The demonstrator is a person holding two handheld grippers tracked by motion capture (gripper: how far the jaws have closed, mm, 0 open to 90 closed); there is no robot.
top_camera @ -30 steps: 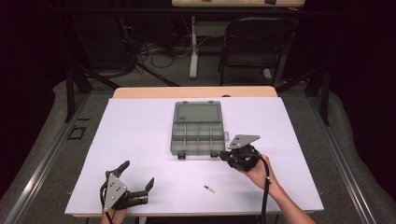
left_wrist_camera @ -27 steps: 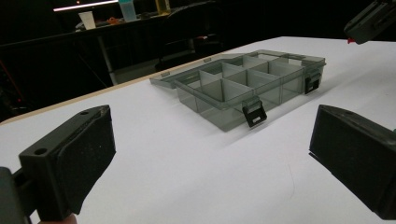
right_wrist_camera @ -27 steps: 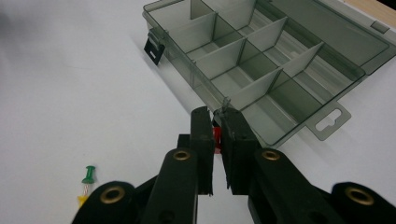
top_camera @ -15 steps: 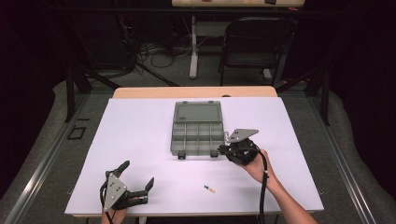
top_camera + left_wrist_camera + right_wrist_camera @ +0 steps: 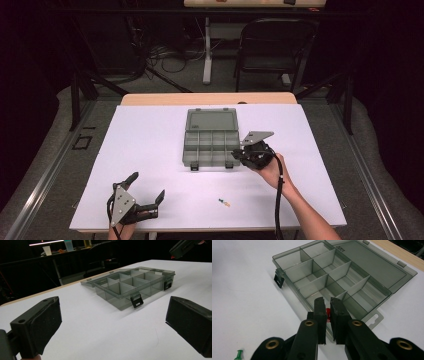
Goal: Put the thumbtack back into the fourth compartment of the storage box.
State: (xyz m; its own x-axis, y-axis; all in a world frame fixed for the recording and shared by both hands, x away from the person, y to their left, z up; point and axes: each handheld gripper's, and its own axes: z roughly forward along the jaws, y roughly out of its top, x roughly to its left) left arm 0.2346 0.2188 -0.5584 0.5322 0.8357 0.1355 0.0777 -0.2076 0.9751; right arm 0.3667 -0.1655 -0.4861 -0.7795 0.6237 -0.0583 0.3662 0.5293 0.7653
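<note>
Nearest you, your left gripper [image 5: 147, 199] rests at the table's [image 5: 150, 135] front left with its jaws wide apart and nothing between them; in the left gripper view the two black pads stand at either edge with bare white surface between; a green pushpin [image 5: 224, 202] lies loose on the white top in front of you, between your two hands, well apart from the box; the right gripper view shows it at the lower left corner [image 5: 238, 354]. Farther on, your right gripper [image 5: 327, 305] has its jaws drawn nearly together on a small red object [image 5: 327, 313], which sits pinched between the pads; what it is you cannot tell, since most of it is hidden; the tips hover over the near right corner of the grey translucent organiser box [image 5: 324, 282], just above its rim. The box [image 5: 211, 145] lies open at the middle of the table; its compartments look empty; its lid [image 5: 367, 261] lies flat beyond it, and two black latches hang from the front wall. Some raised lettering marks the lid, too small to read.
</note>
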